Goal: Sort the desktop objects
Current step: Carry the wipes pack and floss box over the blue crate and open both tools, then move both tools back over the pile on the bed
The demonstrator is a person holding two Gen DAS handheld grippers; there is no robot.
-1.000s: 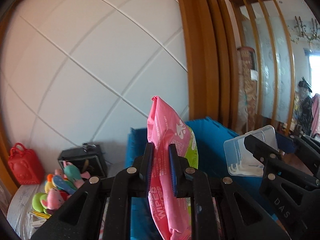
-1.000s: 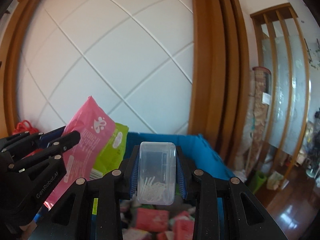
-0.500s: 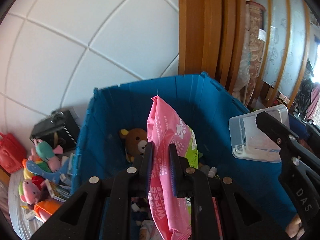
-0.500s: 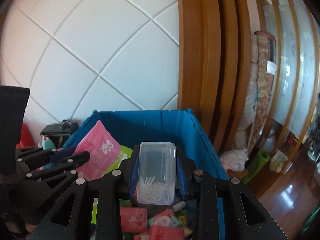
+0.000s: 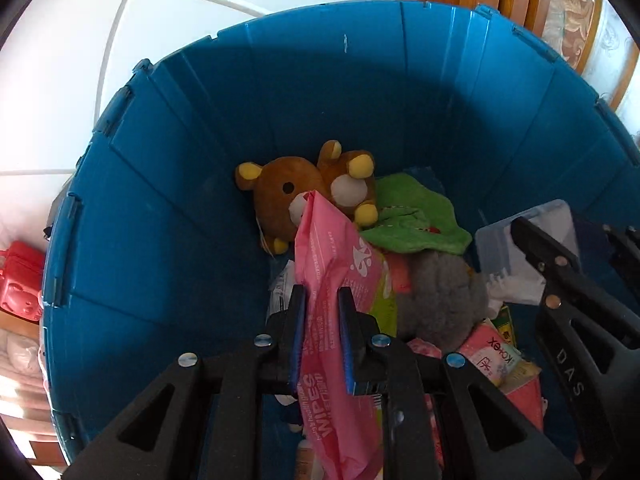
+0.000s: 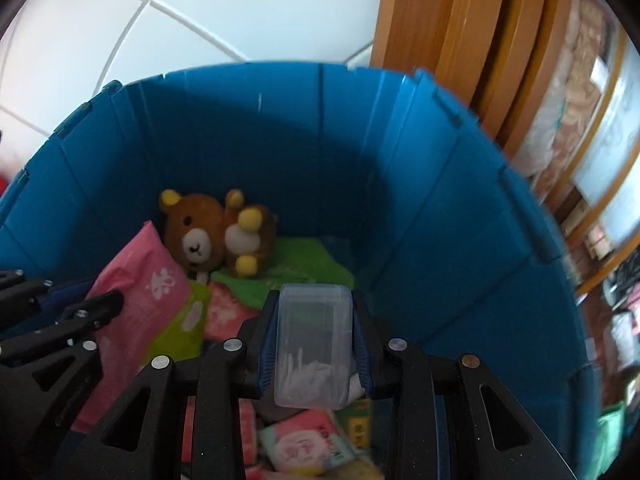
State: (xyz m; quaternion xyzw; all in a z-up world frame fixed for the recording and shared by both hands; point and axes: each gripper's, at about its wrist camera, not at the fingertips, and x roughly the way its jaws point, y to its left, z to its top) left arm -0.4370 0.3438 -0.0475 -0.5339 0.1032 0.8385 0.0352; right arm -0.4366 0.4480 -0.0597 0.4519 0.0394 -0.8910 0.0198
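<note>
1. Left wrist view: the left hand-held gripper [image 5: 322, 336] pinches a pink wipes pack [image 5: 336, 304] between its blue pads, above the open blue bin [image 5: 180, 208].
2. Right wrist view: the right hand-held gripper [image 6: 316, 340] is clamped on a clear plastic box [image 6: 314, 344] with small white picks heaped at its lower end, also held over the bin.
3. At the bin's far wall lies a brown teddy bear [image 5: 304, 188], touching a green cloth [image 5: 416, 220] beside it.
4. Nearer, a grey fluffy thing [image 5: 440, 300] lies just beside the pink pack, with pink and white packets [image 5: 496, 360] heaped along the bin's near right side below the grippers.
5. Outside the bin's left edge stands a red toy bag [image 5: 20, 280]; a white panelled wall [image 5: 80, 40] rises behind, and wooden frames [image 6: 460, 40] stand at the right.
6. Readable writing: "WIPES" on the pink pack, "DAS" on the right gripper's arm as seen from the left wrist, and "Kotex" on one packet; the smaller print is too fine to read.
</note>
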